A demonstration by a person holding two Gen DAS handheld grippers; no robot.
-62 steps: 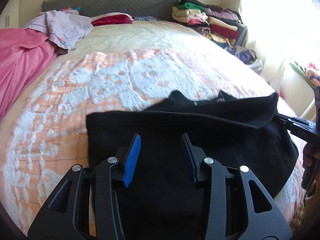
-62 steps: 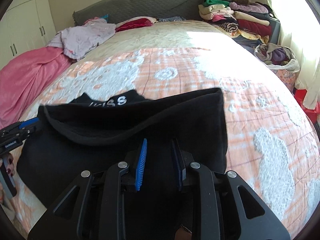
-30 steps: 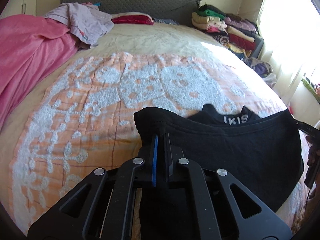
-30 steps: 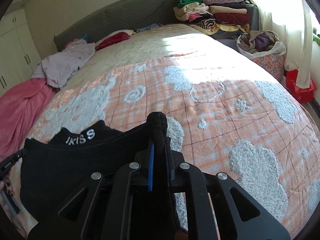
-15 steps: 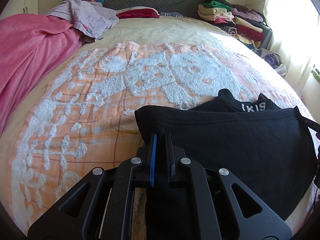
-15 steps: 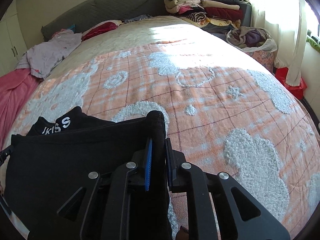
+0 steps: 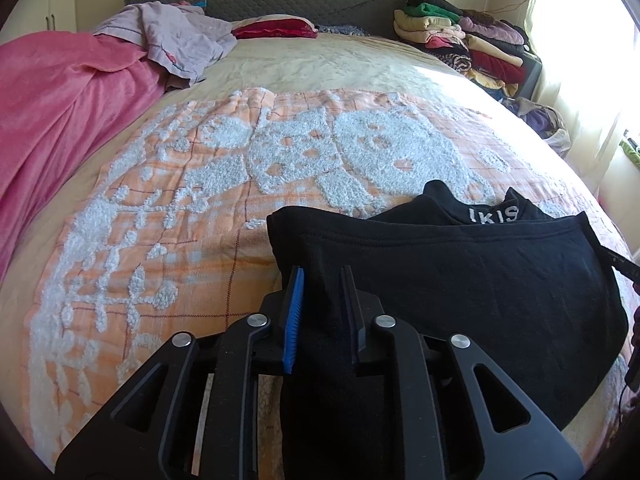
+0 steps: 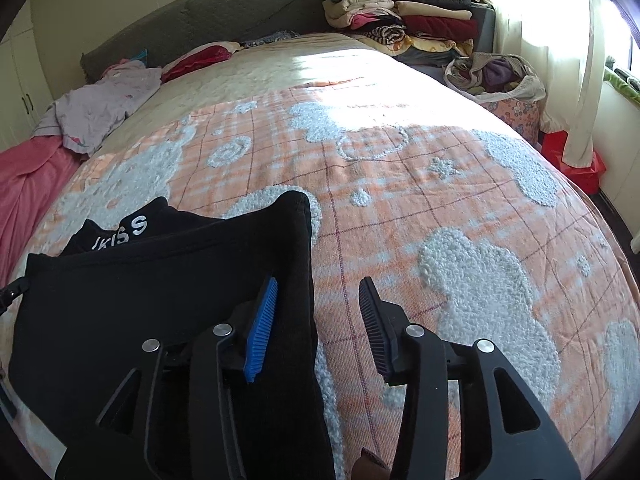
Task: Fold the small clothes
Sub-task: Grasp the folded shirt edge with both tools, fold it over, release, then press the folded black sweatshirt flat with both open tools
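Fold laid down, release under way; black garment lies doubled on the orange bedspread's near end. Left gripper has just been opening, cloth loose between narrowly parted jaws; right gripper has just been opening, spread wide, hem beside blue pad. Next, likely: back both clear without dragging, then regrip for a cross fold.

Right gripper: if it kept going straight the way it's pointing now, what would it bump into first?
Most likely the orange patterned bedspread. The right gripper tilts down at the bed with its jaws just opened, and only the black garment's folded edge lies by the blue pad, so it might brush that; depth is unclear.
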